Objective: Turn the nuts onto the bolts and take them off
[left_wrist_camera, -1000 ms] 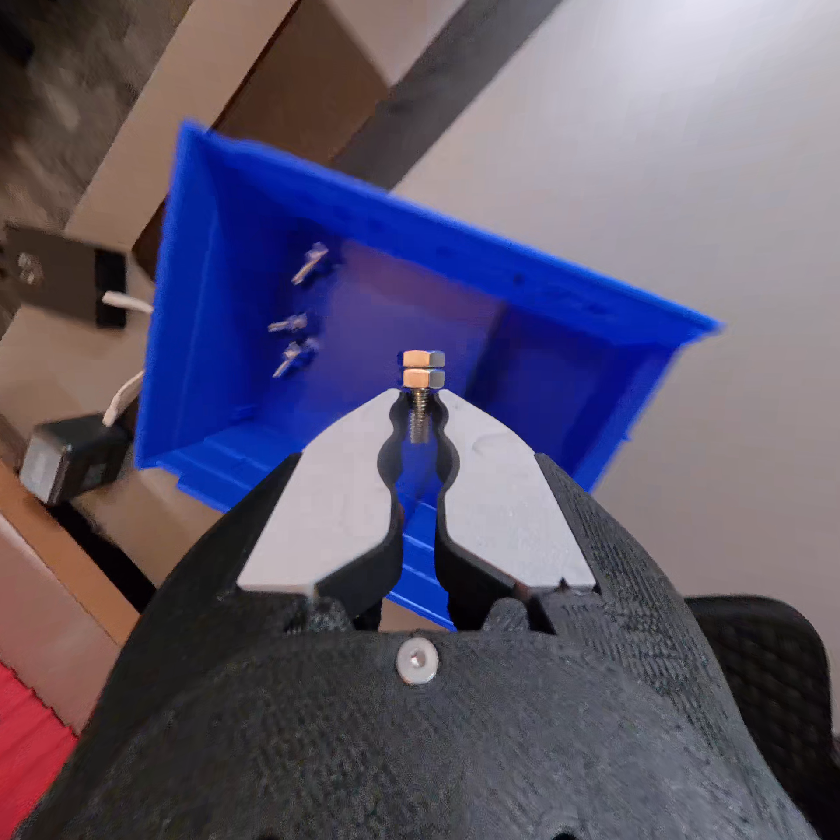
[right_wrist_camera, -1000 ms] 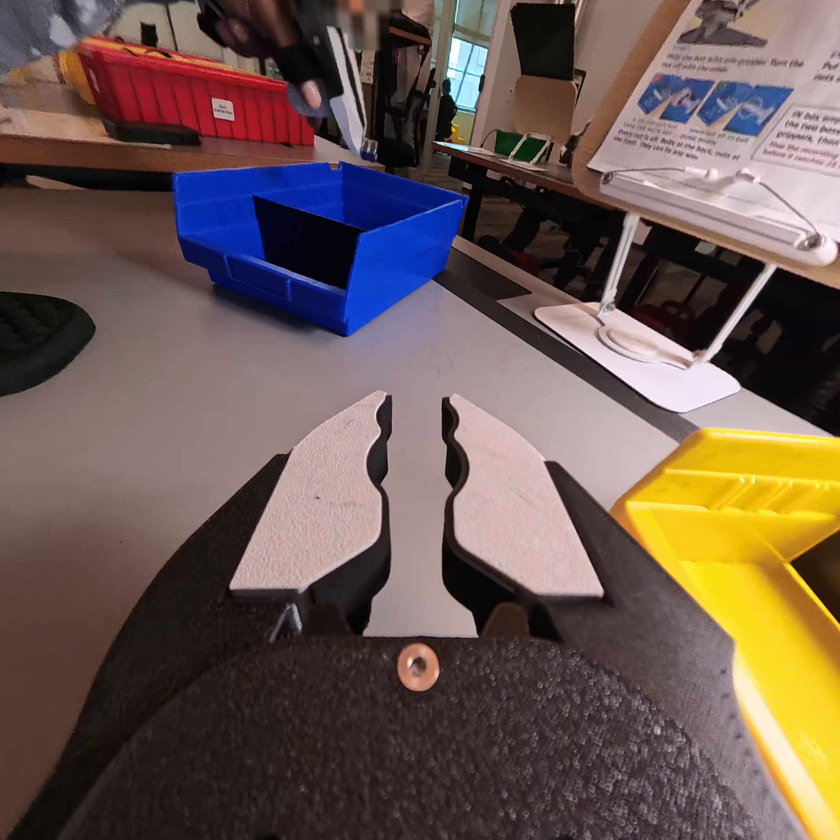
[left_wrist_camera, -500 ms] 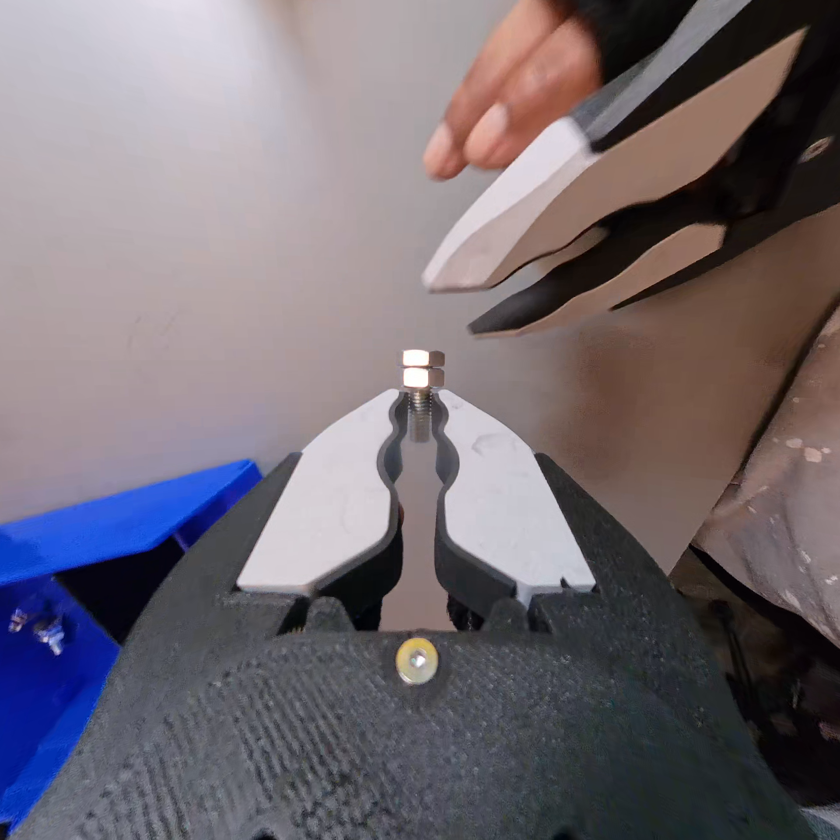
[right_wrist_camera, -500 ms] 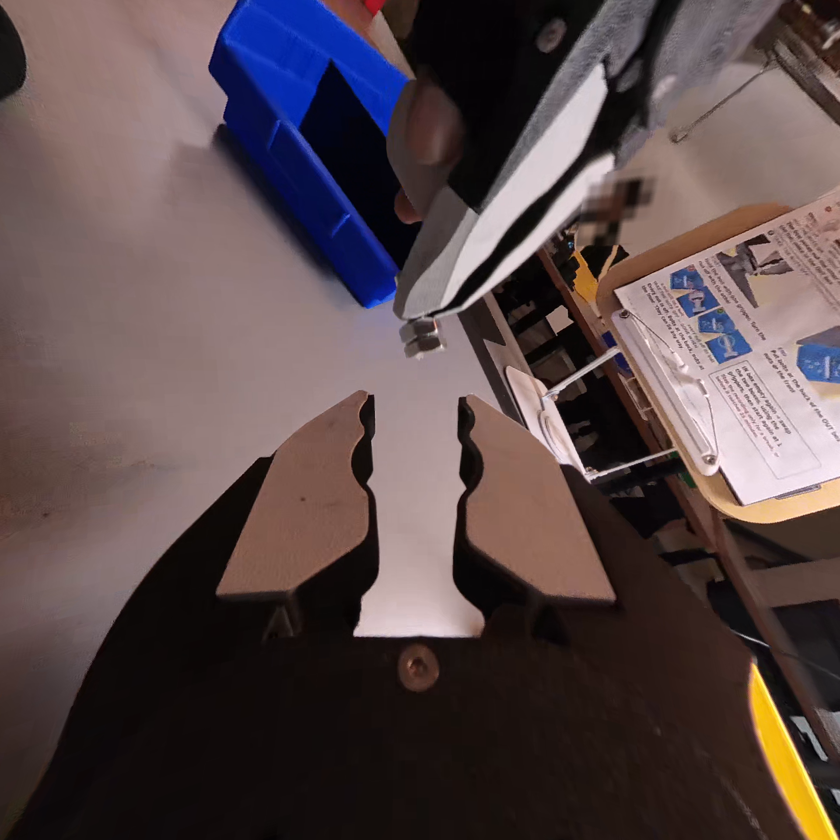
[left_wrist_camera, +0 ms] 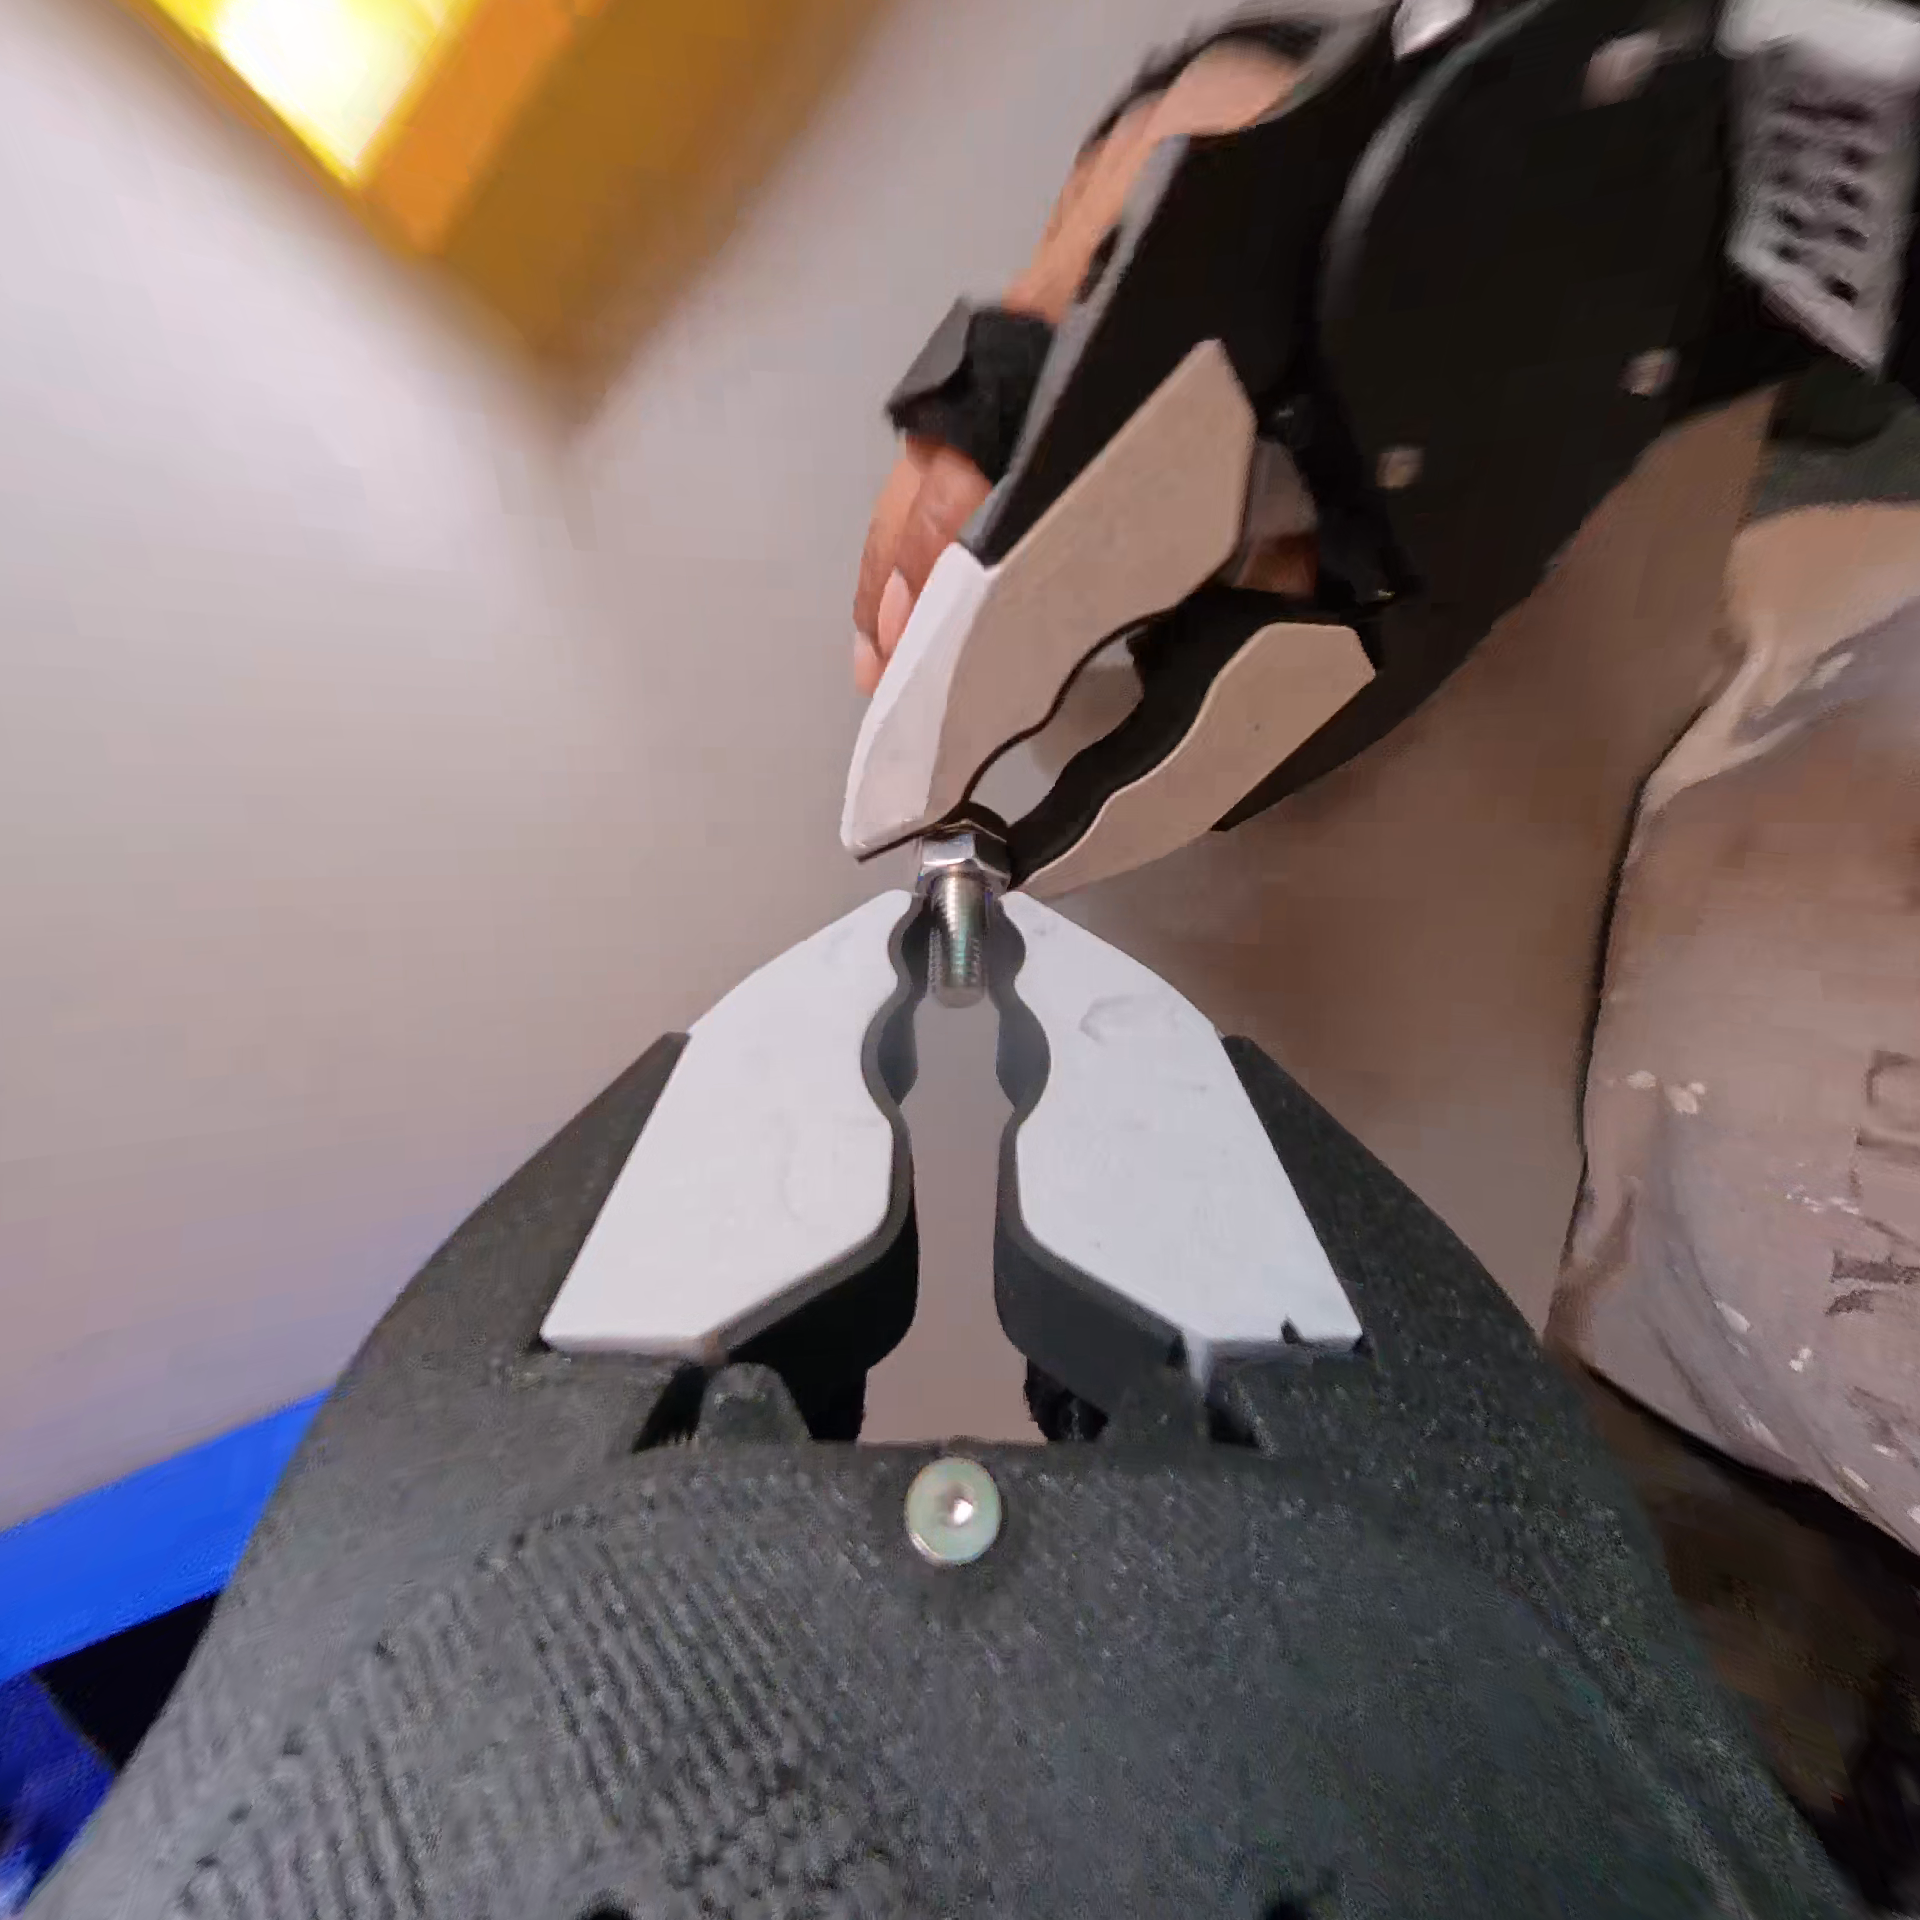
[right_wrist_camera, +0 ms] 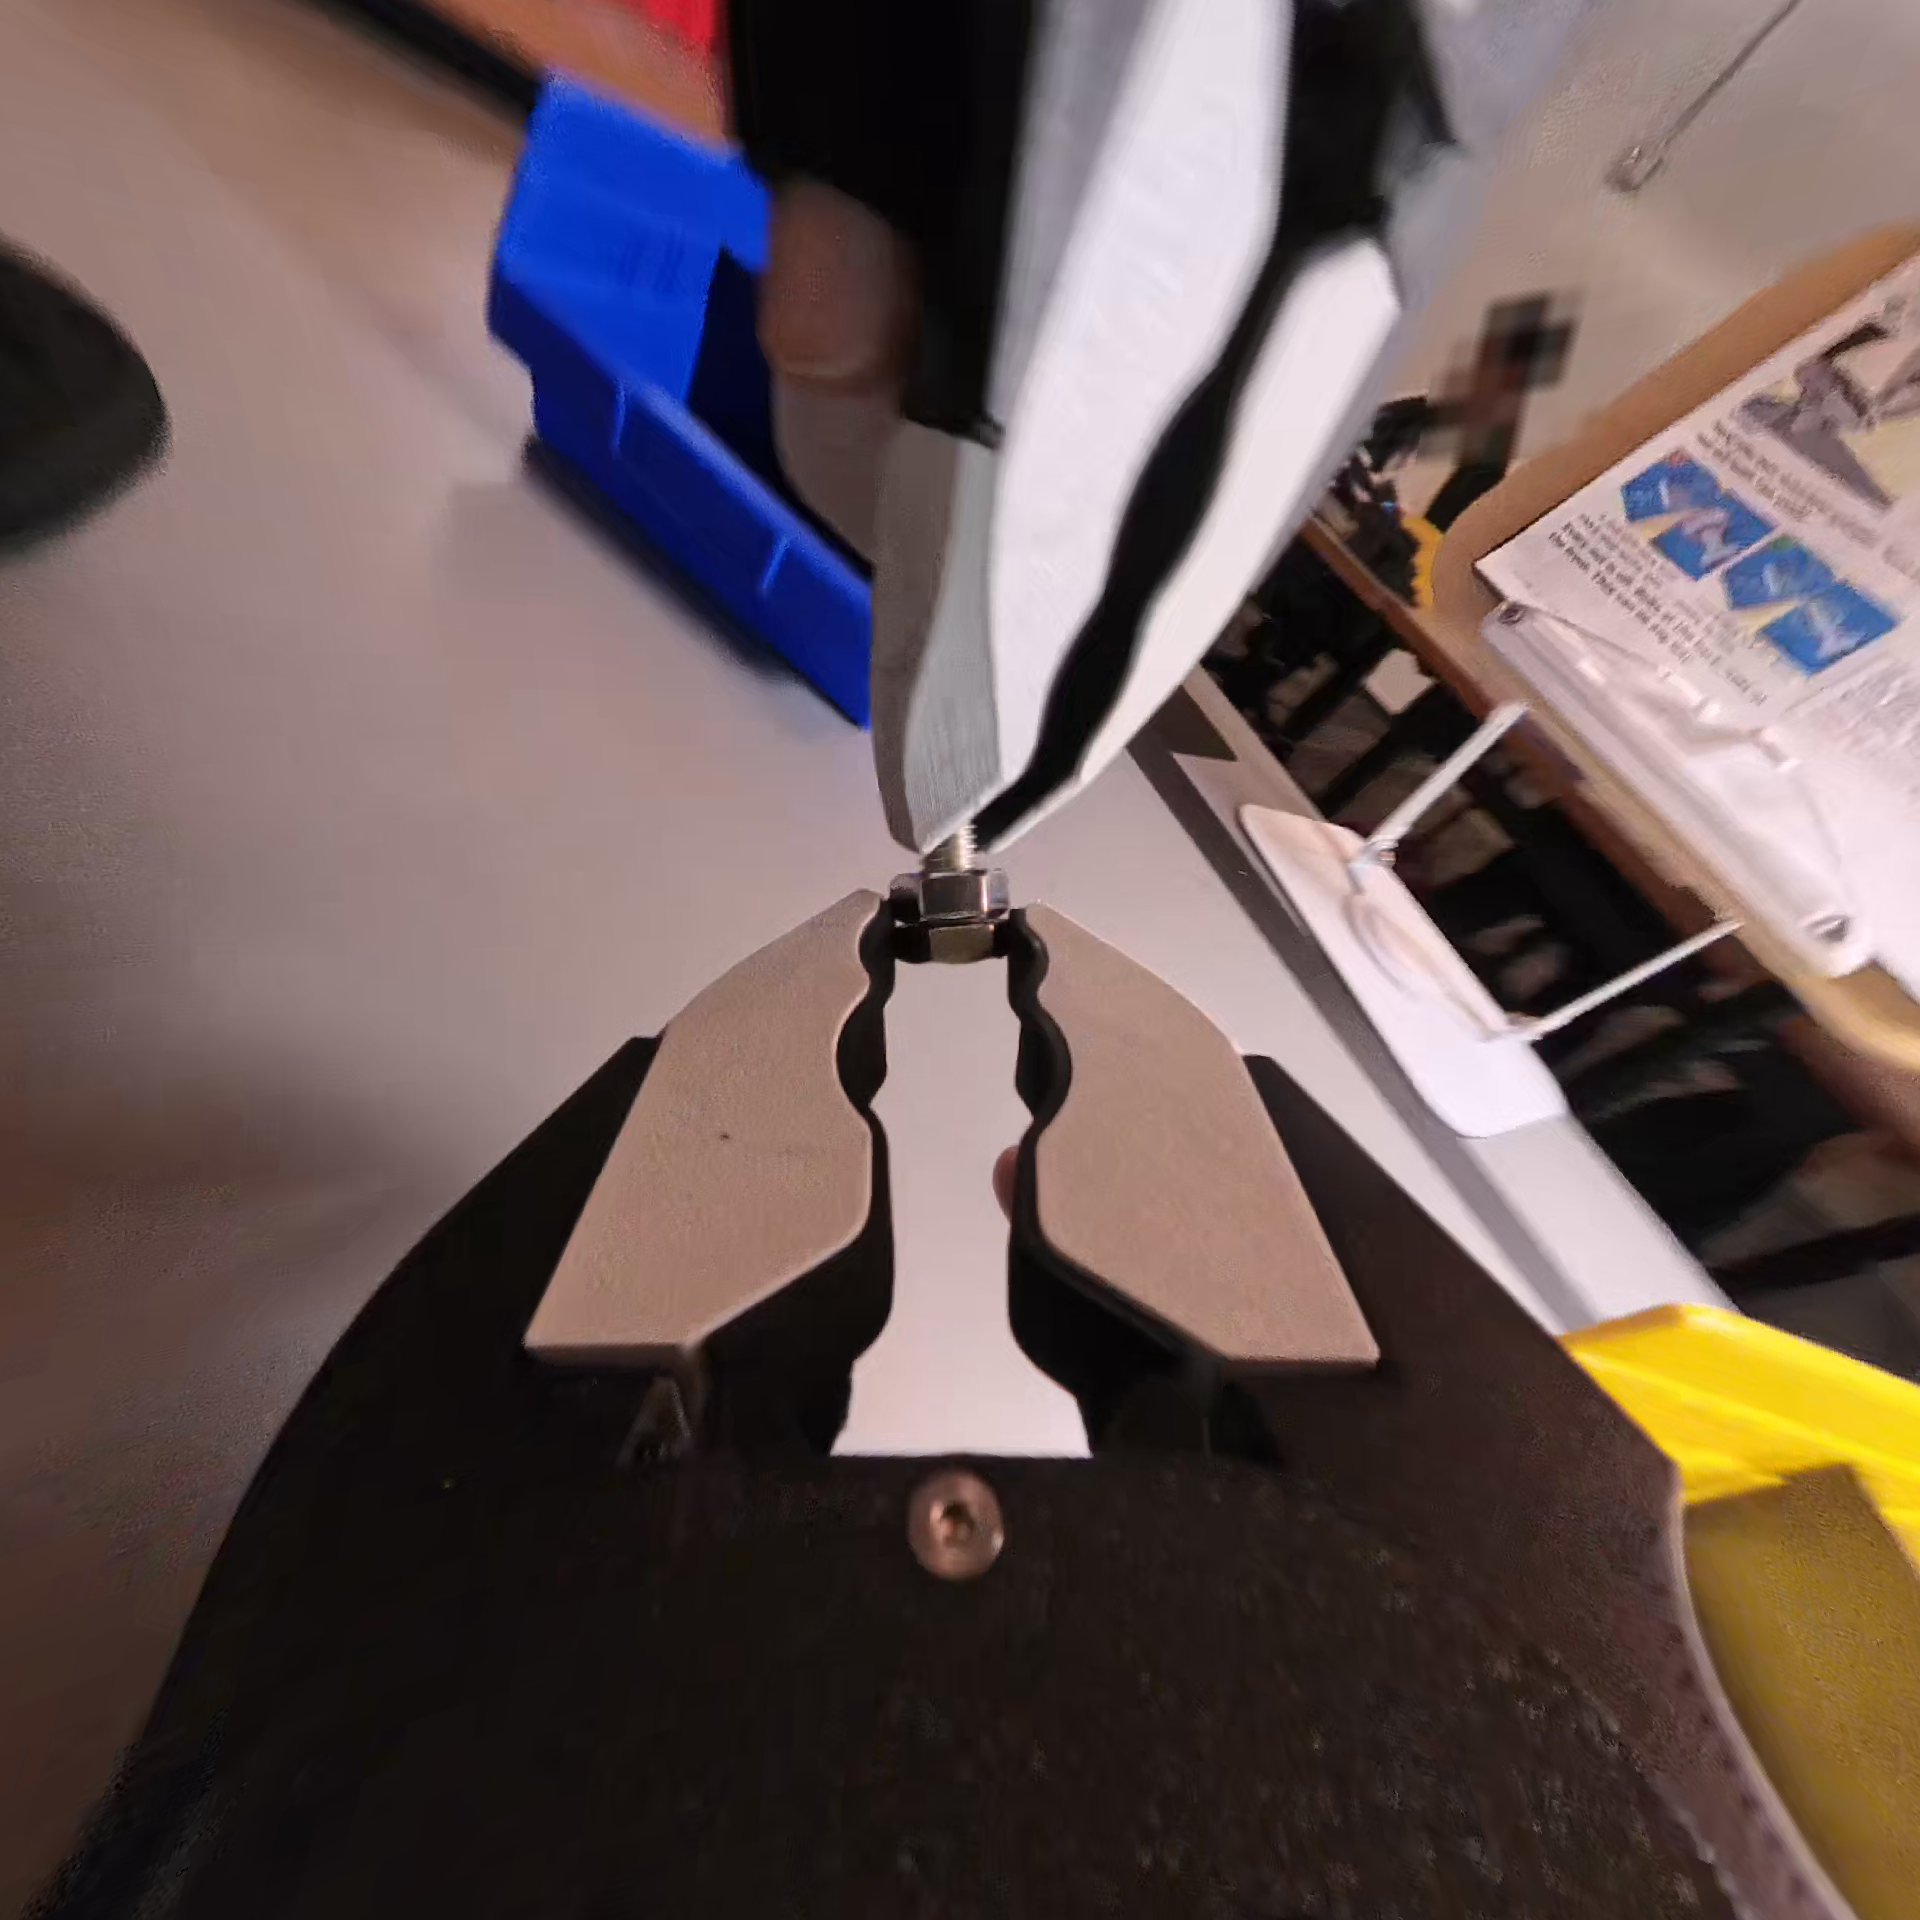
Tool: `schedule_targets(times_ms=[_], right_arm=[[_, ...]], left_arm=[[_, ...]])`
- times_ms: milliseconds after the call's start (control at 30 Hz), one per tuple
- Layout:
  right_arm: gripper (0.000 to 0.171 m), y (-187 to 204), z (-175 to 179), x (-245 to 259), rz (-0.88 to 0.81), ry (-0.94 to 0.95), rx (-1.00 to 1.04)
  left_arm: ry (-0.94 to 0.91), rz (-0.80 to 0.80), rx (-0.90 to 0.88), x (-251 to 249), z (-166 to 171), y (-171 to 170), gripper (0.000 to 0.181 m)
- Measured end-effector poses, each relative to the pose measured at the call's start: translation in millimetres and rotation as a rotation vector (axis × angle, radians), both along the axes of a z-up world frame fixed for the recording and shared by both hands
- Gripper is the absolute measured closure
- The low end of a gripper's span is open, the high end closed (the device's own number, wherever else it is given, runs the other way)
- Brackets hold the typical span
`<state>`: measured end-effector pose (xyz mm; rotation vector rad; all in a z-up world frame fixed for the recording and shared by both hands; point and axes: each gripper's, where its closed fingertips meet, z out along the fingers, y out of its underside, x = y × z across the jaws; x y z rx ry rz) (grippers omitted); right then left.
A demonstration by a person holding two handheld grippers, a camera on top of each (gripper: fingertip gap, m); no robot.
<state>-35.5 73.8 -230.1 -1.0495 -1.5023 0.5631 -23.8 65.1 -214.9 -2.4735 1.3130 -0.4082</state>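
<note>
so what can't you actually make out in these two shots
- Whether the right gripper pinches the bolt's head or the nut: its tips cover the stack in the left wrist view.
- Inside of the blue bin: blurred and behind the left gripper in the right wrist view.
- Yellow bin: cut by the frame edge.

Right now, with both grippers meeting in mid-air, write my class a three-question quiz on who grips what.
1. True or false: the left gripper clamps the bolt by its threaded shank.
2. The right gripper is closed on: A) the hex end of the bolt, B) the blue bin, C) nothing.
3. Fill in: the bin beside the right gripper is ____.

Key: 1 true; 2 A; 3 yellow.
</note>
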Motion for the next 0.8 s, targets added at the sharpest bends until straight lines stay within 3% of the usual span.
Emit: schedule_targets(times_ms=[33, 167, 333, 500, 600, 800], right_arm=[[0.151, -1.1, 7.9, 2.8, 0.036, 0.053, -0.105], [0.151, -4.0, 52.0, 21.3, 0.209, 0.329, -0.497], [0.151, -14.4, 81.7, 32.1, 0.347, 0.485, -0.678], [0.151, -17.6, 67.6, 26.9, 0.321, 0.386, -0.636], [0.140, -13.0, 59.7, 27.1, 0.308, 0.279, -0.612], [0.161, -13.3, 54.0, 30.4, 0.341, 0.204, -0.615]], left_arm=[[-0.088, 0.001, 0.048, 5.0, 12.8, 2.1, 0.169], [-0.470, -0.004, 0.287, 24.6, 66.4, 3.1, 0.159], [-0.714, -0.012, 0.455, 42.9, 88.3, -0.5, 0.165], [-0.642, -0.015, 0.443, 46.3, 75.0, 2.9, 0.171], [-0.591, 0.002, 0.405, 42.3, 62.2, 5.2, 0.171], [-0.609, 0.010, 0.304, 39.1, 45.9, 4.5, 0.170]])
